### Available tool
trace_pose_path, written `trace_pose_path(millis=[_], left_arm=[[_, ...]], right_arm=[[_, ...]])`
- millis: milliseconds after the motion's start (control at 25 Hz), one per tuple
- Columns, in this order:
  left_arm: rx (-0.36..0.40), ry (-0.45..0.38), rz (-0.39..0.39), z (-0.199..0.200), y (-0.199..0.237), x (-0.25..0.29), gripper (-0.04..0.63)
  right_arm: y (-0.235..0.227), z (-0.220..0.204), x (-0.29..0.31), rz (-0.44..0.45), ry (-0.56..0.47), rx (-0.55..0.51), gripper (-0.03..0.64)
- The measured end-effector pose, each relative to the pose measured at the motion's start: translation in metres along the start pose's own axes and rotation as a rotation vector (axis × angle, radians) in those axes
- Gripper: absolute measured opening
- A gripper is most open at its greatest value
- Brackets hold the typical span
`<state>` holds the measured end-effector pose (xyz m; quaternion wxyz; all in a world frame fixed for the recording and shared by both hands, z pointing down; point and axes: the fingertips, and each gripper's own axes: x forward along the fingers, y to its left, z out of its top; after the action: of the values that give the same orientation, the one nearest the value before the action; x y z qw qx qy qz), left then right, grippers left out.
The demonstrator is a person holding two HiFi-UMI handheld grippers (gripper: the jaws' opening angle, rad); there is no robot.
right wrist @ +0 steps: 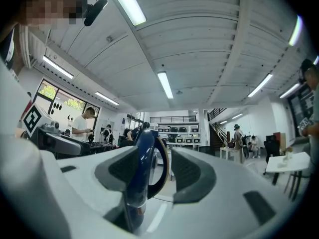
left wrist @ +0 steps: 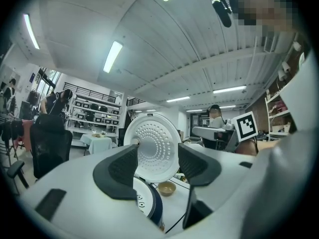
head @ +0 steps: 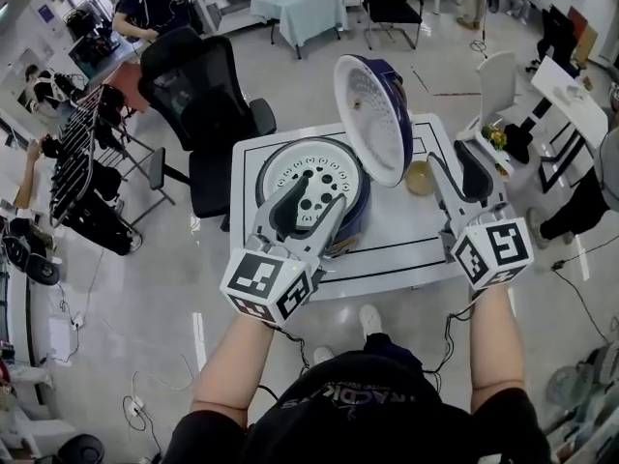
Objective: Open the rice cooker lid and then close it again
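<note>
I have the left hand-held gripper level above the rice cooker on the white table, its jaws spread and empty. The lid stands upright on the cooker's far side. The right hand-held gripper is right of the lid, not touching it, its jaws spread too.

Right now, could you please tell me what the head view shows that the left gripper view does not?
Only the head view shows the person's forearms, a shoe and the left gripper's own marker cube. Only the left gripper view shows the ceiling lights. Both show the rice cooker's raised lid, the small bowl near it and the right gripper.
</note>
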<state>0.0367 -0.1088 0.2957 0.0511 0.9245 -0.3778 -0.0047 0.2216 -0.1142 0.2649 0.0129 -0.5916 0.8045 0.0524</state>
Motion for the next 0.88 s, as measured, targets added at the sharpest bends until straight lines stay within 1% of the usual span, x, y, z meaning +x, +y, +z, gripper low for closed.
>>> trace_pose_path(millis=[320, 600, 880], left_arm=[[0.012, 0.005, 0.051, 0.0, 0.01, 0.035, 0.25], [0.018, 0.003, 0.099, 0.0, 0.021, 0.054, 0.25], [0.023, 0.006, 0.153, 0.002, 0.027, 0.061, 0.25]], right_arm=[[-0.035, -0.02, 0.043, 0.048, 0.019, 0.032, 0.204], [-0.05, -0.037, 0.076, 0.102, 0.042, 0.058, 0.204], [-0.052, -0.049, 0.1, 0.165, 0.065, 0.07, 0.204]])
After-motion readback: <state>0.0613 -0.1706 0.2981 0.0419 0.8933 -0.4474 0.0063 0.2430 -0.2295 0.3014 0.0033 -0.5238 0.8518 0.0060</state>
